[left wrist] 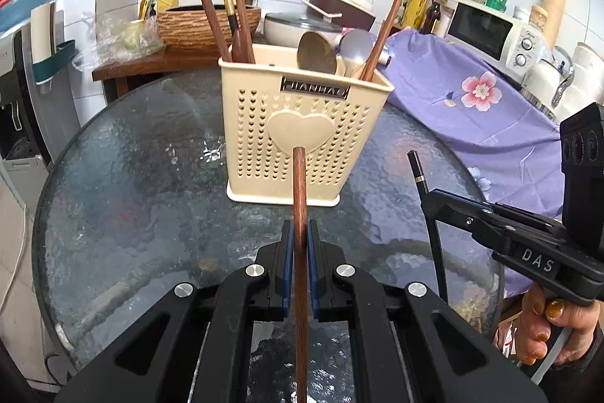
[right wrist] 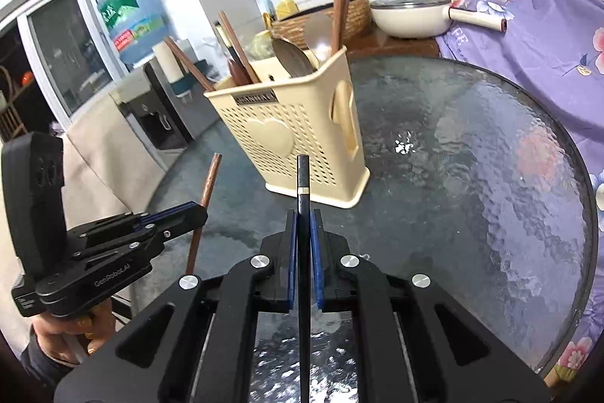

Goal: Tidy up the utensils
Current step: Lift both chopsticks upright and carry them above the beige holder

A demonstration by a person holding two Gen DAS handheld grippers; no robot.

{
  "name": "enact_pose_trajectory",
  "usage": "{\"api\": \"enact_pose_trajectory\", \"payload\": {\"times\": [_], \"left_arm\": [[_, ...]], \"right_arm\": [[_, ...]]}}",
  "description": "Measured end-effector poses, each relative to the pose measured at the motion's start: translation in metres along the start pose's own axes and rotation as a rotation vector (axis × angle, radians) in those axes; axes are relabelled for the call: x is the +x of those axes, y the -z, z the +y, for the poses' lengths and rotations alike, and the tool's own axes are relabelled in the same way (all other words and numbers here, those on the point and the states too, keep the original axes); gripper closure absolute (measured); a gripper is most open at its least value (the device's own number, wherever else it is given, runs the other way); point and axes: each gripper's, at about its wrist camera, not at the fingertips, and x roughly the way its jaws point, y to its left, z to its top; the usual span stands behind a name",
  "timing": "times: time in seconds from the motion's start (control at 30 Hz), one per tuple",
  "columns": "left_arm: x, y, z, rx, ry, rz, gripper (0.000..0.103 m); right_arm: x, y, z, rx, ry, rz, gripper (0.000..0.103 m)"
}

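A cream perforated utensil holder (left wrist: 302, 123) (right wrist: 298, 135) stands on the round glass table (left wrist: 132, 176) (right wrist: 472, 157). It holds several wooden chopsticks and two spoons. My left gripper (left wrist: 300, 229) (right wrist: 202, 208) is shut on a brown wooden chopstick (left wrist: 300, 199) (right wrist: 205, 191), held upright above the table in front of the holder. My right gripper (right wrist: 303, 218) (left wrist: 430, 193) is shut on a black chopstick (right wrist: 303, 184) (left wrist: 417, 169) with a gold band, to the right of the holder's front.
Behind the table a wooden counter carries a woven basket (left wrist: 204, 25), a white pot (right wrist: 411, 16) with a glass lid and a soap bottle. A purple floral cloth (left wrist: 472, 101) covers the surface at right, with a white microwave (left wrist: 494, 36). A water dispenser (right wrist: 132, 21) stands left.
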Motion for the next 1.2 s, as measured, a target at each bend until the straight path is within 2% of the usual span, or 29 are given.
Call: {"api": "enact_pose_trajectory", "payload": {"times": [0.23, 0.5, 0.87, 1.2], "left_arm": [[-0.022, -0.007, -0.004, 0.005, 0.018, -0.041, 0.096], [-0.044, -0.015, -0.009, 0.024, 0.03, -0.089, 0.096], [-0.065, -0.03, -0.01, 0.036, 0.036, -0.134, 0.096], [-0.081, -0.06, -0.011, 0.031, 0.04, -0.177, 0.097]], "right_arm": [[-0.029, -0.008, 0.009, -0.009, -0.073, -0.056, 0.095], [-0.051, -0.016, 0.016, -0.031, -0.116, -0.094, 0.095], [-0.067, -0.03, 0.029, -0.062, -0.12, -0.121, 0.095], [-0.077, -0.062, 0.048, -0.124, -0.097, -0.131, 0.095]]}}
